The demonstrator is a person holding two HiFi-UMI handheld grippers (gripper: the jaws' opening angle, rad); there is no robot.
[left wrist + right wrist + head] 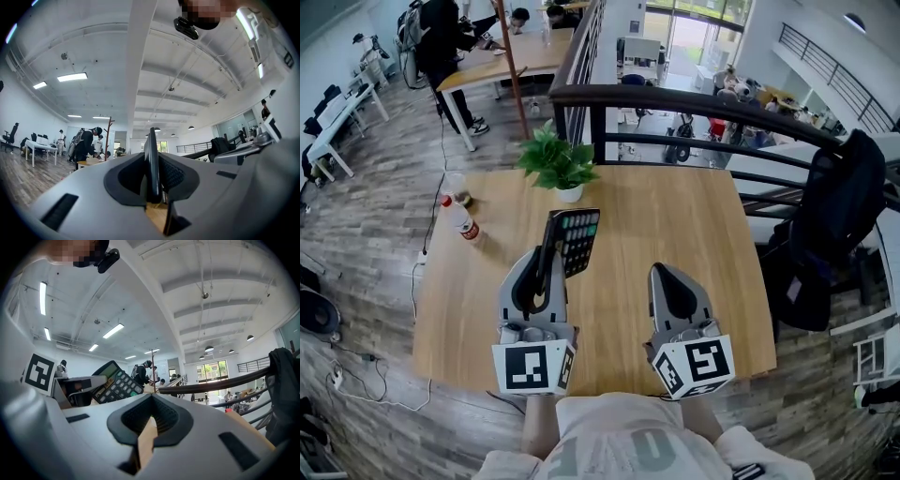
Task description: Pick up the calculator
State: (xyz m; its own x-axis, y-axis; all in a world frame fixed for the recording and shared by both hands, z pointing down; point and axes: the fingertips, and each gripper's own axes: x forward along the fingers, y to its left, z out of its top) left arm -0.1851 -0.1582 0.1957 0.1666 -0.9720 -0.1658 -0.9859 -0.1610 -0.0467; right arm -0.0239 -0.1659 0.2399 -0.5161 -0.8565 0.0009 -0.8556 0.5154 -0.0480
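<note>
The calculator (577,240) is black with pale and green keys. It is lifted off the wooden table (675,225) and stands on edge, keys facing right. My left gripper (546,255) is shut on its near edge. In the left gripper view the calculator's thin dark edge (151,180) runs upright between the two jaws of that gripper (153,157). My right gripper (662,272) hovers to the right of it, shut and holding nothing. From the right gripper (151,397), the calculator (115,380) shows to the left, apart from its jaws.
A potted plant (558,164) stands at the table's far edge. A bottle (461,217) and a cup (457,187) sit at the far left. A black railing (675,98) runs behind the table. A dark jacket (839,225) hangs on the right.
</note>
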